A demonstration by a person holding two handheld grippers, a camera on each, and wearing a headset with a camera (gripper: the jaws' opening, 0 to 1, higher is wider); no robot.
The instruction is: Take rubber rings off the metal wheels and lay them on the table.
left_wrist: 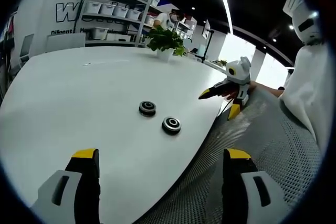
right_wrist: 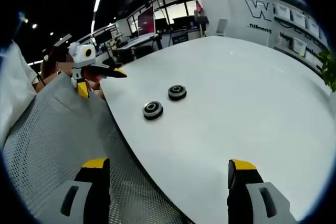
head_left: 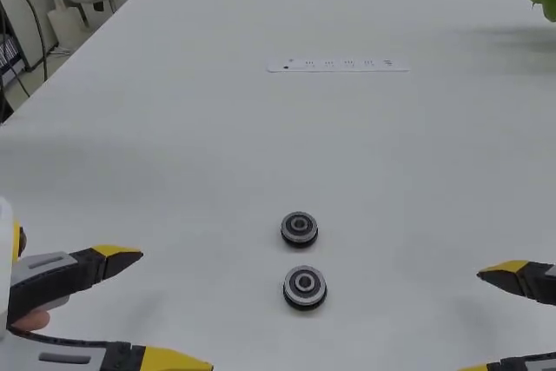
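while both wheels lie untouched near the front edge of the table (head_left: 261, 128), i hold one gripper on each side of them, well apart from the work.

left side: my left gripper (head_left: 161, 306) hangs low over the near left part of the table. its jaws are spread wide, with nothing between them.

centre: the far wheel (head_left: 299, 228) and the near wheel (head_left: 305, 288) lie flat, one behind the other, just beside each other but not touching. each has a dark band around its rim, which i take to be the rubber ring (head_left: 304, 304). neither ring is off, so i judge the task to be at its start.

right side: my right gripper (head_left: 478, 323) sits at the near right edge. its jaws are likewise spread and empty.

likely faults from here:
1. the wheels are small and loose. a push from one jaw alone would probably slide a wheel into its neighbour.
2. closing on metal instead of the band would lift the whole wheel. one gripper should pin the wheel while the other takes the ring.
3. a stretched ring may spring free. with the wheels this close to the front edge, it could drop off the table.
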